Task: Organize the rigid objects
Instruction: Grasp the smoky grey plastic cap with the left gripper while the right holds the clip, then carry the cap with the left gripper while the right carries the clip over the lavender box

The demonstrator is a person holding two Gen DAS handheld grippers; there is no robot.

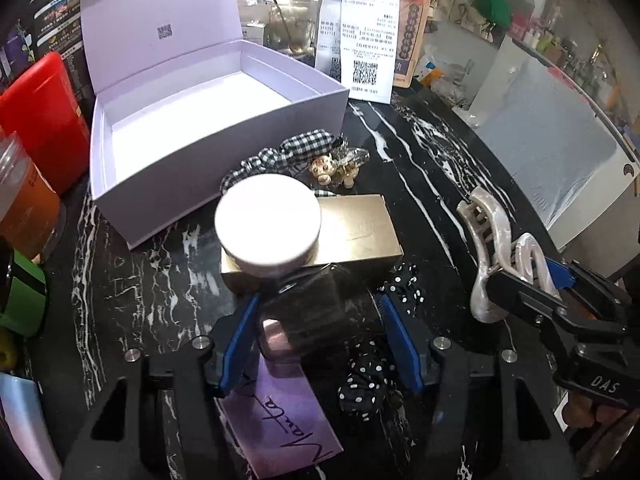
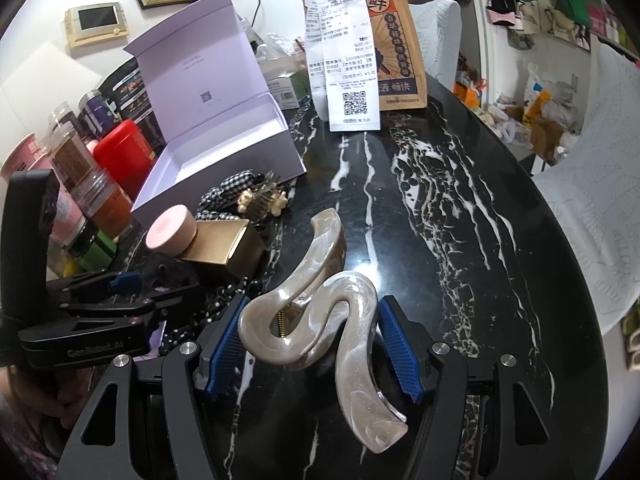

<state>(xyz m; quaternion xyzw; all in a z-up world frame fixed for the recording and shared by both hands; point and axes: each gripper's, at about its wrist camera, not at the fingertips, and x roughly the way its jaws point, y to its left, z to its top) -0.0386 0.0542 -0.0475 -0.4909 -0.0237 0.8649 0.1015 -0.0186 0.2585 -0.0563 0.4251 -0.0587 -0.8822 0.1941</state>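
**Two hand-held grippers, one hair clip and one dark bottle**

The right hand-held gripper [image 2: 310,346] pinches a big shiny beige hair clip [image 2: 320,312]. Both blue pads [image 2: 398,346] press on the clip's curvy sides. The clip's long end sticks out over the black table [image 2: 460,208] with white streaks.

The left hand-held gripper [image 1: 320,344] is about half open. A dark glass bottle [image 1: 304,312] with a pinkish cap sits between its blue pads [image 1: 236,344]. The left pad looks like it touches the bottle. A small gap shows at the right pad, so it is not pinched tight. The bottle lies on a purple card [image 1: 280,412] with black writing, just beside a black bow with white dots [image 1: 372,380].

Just past the bottle lies a gold box [image 1: 360,232]. A round white jar [image 1: 268,224] rests on the gold box. Behind them are a checked scrunchie [image 1: 292,152] and a small clear clip [image 1: 344,168].

A pale purple box [image 1: 224,120] stands open at the back left of the table, with its lid up. Nothing can be seen inside it. A red tin [image 1: 40,120] stands to its left. A paper bag [image 2: 396,48] with long receipts stands behind.
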